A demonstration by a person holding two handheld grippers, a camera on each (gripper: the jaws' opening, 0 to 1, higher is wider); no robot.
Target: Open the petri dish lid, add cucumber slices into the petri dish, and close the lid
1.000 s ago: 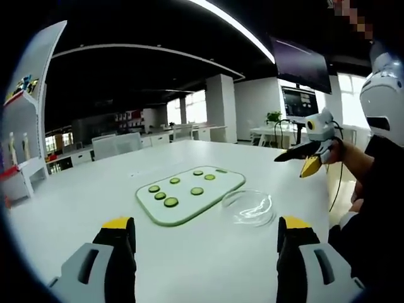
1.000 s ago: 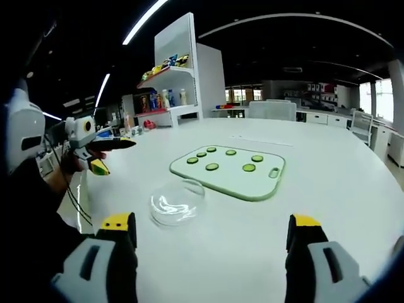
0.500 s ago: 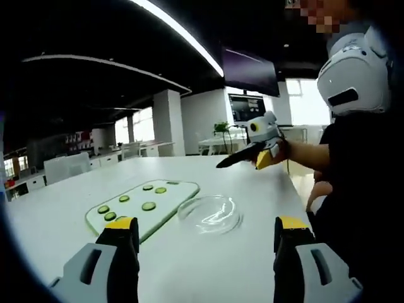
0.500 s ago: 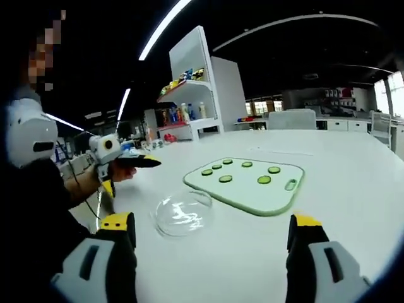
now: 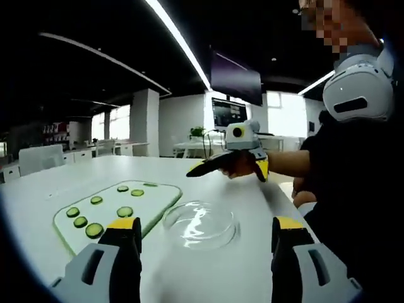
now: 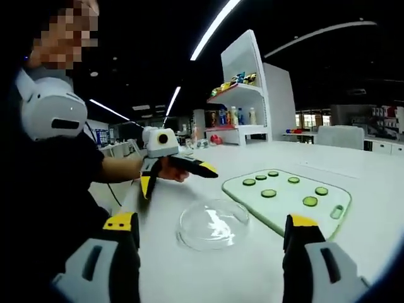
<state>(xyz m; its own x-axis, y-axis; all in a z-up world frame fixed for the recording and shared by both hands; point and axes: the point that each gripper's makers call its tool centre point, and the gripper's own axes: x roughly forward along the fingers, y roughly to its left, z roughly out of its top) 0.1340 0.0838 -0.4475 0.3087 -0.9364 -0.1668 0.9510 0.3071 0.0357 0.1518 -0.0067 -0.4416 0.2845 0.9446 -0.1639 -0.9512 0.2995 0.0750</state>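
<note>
Clear plastic catches the ceiling light where the petri dish [image 5: 201, 225] sits on the white table [image 5: 252, 208], its lid on, close to the table edge nearest the person. In the left gripper view the left tongs [image 5: 201, 252] rise from the bottom with their yellow-tipped jaws wide apart and nothing between them; the dish lies just beyond the gap. Beside the dish, farther in from that edge, lies a pale green cutting board [image 5: 110, 207] carrying the cucumber slices [image 5: 125, 211], spread out flat and apart from one another.

Beyond the dish the right tongs [image 5: 197, 169] are held above the table by a hand [image 5: 240, 165]; their dark jaws look drawn together to a point, gripping nothing.

From the right gripper view the same layout appears mirrored: the right tongs [image 6: 211, 249] frame the petri dish [image 6: 213, 223], and here their jaws stand wide apart, so I cannot tell their state for certain. The cutting board [image 6: 287, 199] with cucumber slices [image 6: 269, 193] lies just beside the dish. The left tongs [image 6: 205, 168] hover above the table [image 6: 189, 208] past the dish. A white shelf unit [image 6: 252, 107] with bottles stands behind.
</note>
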